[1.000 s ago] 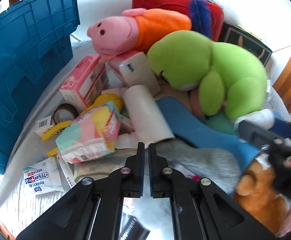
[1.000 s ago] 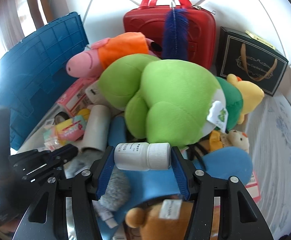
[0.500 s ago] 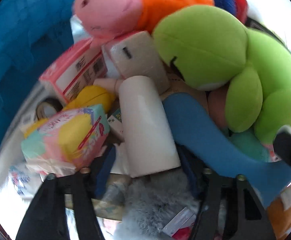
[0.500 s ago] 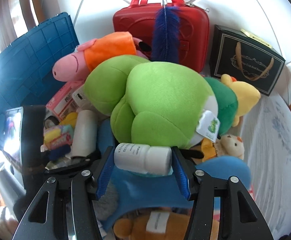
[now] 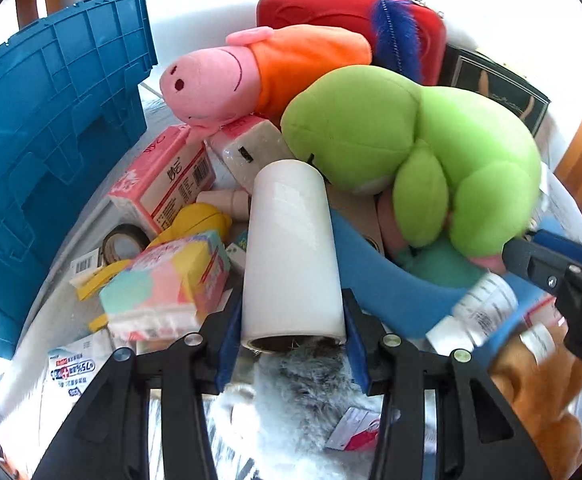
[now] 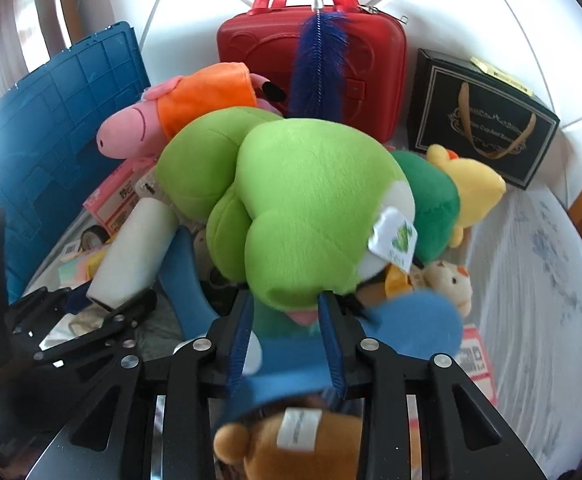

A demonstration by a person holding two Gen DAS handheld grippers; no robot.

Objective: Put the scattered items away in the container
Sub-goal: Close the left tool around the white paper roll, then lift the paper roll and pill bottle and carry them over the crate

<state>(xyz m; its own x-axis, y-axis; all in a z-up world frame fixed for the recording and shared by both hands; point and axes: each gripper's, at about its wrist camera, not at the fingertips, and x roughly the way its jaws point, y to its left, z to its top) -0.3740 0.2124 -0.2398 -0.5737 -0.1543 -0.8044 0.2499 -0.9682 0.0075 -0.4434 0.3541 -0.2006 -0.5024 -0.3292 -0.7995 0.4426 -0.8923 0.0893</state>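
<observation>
A white roll lies in the pile, and my left gripper is shut on its near end, blue pads against both sides. My right gripper has its jaws closing. Only the foot of the green plush and blue fabric lie between them, not pressed. The white bottle lies blurred on that blue fabric, just outside the right gripper. A sliver of the bottle shows beside the left finger. The blue crate stands at the left.
The pile holds a pink and orange plush, tissue packs, a pastel pack, tape and a brown plush. Behind stand a red case and a black gift box. White cloth lies at the right.
My left gripper opened, pushed forward and now grips the white roll. The white bottle has left my right gripper's jaws and dropped onto the blue fabric.
</observation>
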